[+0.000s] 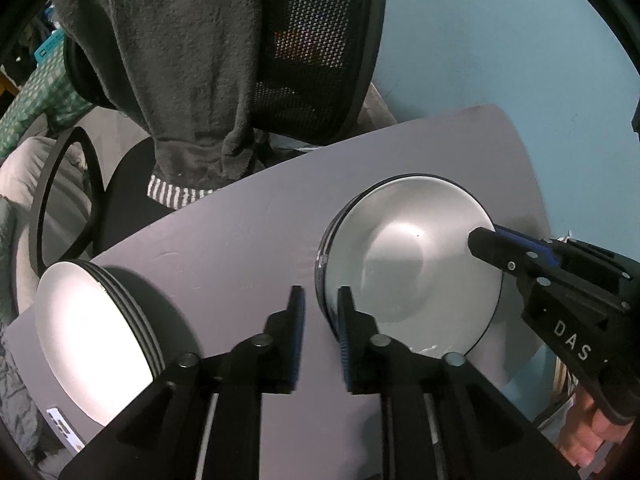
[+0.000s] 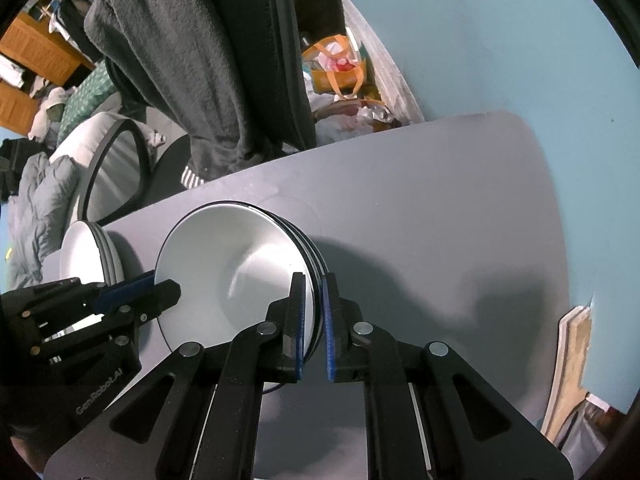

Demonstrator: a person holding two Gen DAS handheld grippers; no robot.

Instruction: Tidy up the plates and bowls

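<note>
blue-padded right tool (image 2: pixel 314 320) pinches the near rim of the top bowl (image 2: pixel 236 264) in a stack of bowls mid-worktop (image 2: pixel 440 208). left tool (image 1: pixel 320 332) stands slightly spread just beside that stack, gripping nothing. stacked plates (image 1: pixel 92 332) sit at the worktop's left edge.

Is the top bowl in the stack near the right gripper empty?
Empty: the top bowl shows only a bare white inside with glare and shadow, in both wrist views.
</note>
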